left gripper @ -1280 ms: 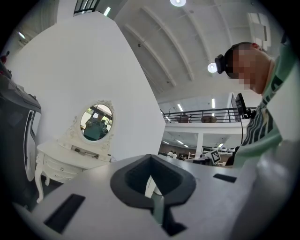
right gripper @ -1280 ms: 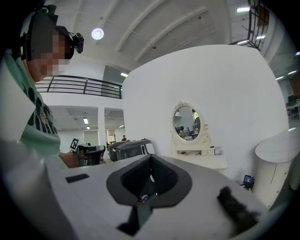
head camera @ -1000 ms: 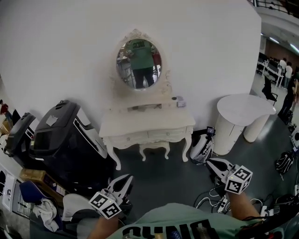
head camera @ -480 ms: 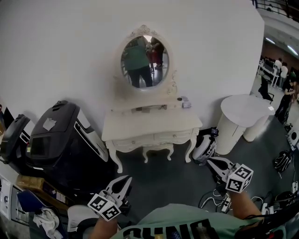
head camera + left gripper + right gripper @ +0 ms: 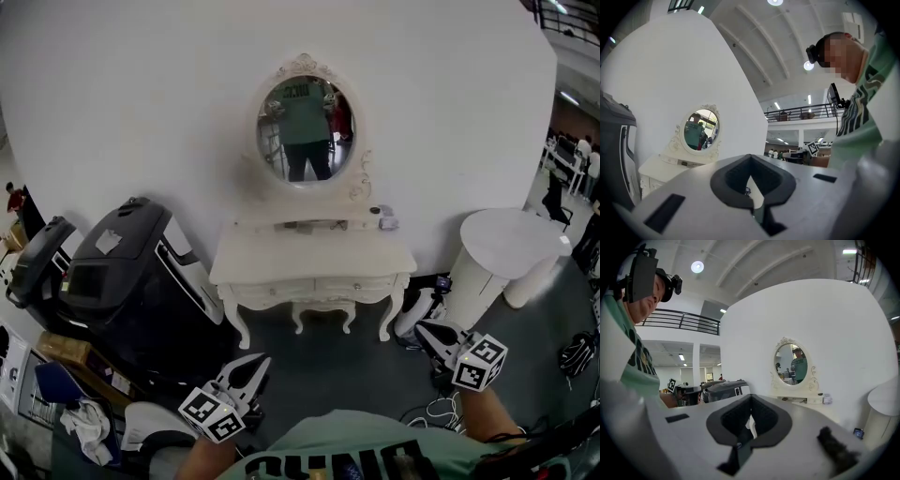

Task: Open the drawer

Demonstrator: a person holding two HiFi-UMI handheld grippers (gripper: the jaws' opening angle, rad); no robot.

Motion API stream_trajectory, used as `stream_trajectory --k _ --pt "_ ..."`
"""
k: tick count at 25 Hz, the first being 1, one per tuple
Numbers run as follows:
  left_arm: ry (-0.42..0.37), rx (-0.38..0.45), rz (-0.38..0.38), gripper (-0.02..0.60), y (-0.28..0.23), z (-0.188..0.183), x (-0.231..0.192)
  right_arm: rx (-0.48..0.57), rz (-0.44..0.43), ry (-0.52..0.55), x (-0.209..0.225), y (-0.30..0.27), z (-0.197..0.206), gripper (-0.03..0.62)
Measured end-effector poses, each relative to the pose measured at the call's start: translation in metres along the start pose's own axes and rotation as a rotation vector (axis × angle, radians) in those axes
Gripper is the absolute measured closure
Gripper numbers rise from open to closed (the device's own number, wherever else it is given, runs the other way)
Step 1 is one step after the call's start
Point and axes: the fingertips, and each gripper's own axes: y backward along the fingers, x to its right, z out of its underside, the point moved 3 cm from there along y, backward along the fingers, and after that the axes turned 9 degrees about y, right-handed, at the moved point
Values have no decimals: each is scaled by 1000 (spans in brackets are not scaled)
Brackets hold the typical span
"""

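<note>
The drawer (image 5: pixel 357 284) sits in the front rail of the white vanity (image 5: pixel 281 281) against the far wall, well apart from both tools, so most of what could go wrong lies in the approach. The left gripper (image 5: pixel 255 364) and the right gripper (image 5: pixel 420 329) hang low and near the person's body, each with its fingers (image 5: pixel 731 180) pressed together on nothing. If they reach the front rail that way, they would only bump the small knob instead of closing around it. The rail seems to hold two drawer fronts side by side, so a loosely aimed reach could land between them or on the carved trim. Cables (image 5: pixel 441 408) lie on the floor to the near right and a black machine (image 5: pixel 131 272) crowds the left, so a careless step could snag a foot or knock an elbow. The vanity stands on slender curved legs and probably weighs little. A hard or off-centre pull could drag the whole piece forward or jam the drawer crooked, and it might shake the small box (image 5: pixel 387 221) on the raised surface beneath the mirror (image 5: pixel 305 128).
</note>
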Motion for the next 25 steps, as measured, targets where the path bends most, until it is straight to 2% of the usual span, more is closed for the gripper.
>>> stream_trajectory --k 5,10,19,25 --pt "-1 43 -70 580 -42 12 33 13 -78 32 55 17 -7 583" --pt "6 55 -86 580 -98 26 65 27 -123 44 106 39 -4 583" --pt "5 20 -104 580 -159 48 98 25 -143 5 166 71 15 583" --pt "11 -2 -93 580 -177 52 91 14 -127 -9 181 67 25 583"
